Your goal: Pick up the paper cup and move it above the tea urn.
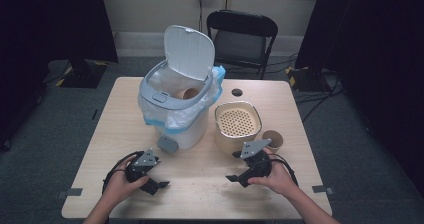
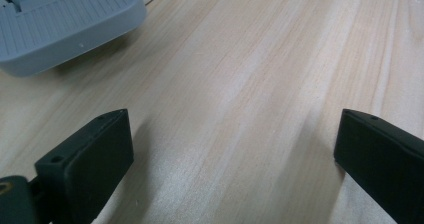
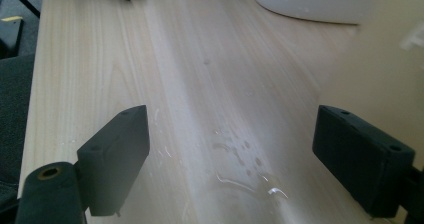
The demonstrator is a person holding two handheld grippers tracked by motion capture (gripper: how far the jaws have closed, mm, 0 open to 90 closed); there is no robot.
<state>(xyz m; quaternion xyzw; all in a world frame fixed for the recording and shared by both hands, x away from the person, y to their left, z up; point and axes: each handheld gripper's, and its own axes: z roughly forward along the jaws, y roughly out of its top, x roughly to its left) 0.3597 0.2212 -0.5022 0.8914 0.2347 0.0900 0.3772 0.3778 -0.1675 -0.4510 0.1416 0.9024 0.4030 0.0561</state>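
Two paper cups are showing in the high view: one paper cup in the bin [image 1: 186,92] is lying inside the open pedal bin [image 1: 175,115], which is standing toward the far left of the table [image 1: 200,184], and a second paper cup [image 1: 273,141] is standing near the table's right edge, just beside the cream strainer basket [image 1: 238,125]. So, by my reading, one cup is already binned and one is waiting. The left gripper [image 1: 159,185] is resting near the front edge, jaws apart and holding nothing. The right gripper [image 1: 235,178] is hovering near the front right, the standing cup just behind it, toward the far edge.

In the left gripper view, both black jaws are standing wide over bare wood, with the bin's grey pedal [image 2: 65,24] ahead at the upper left.

In the right gripper view, the jaws are also spread and empty, pointing along the table toward the bin's white base [image 3: 310,1]; a few wet spots [image 3: 240,154] are lying between them.
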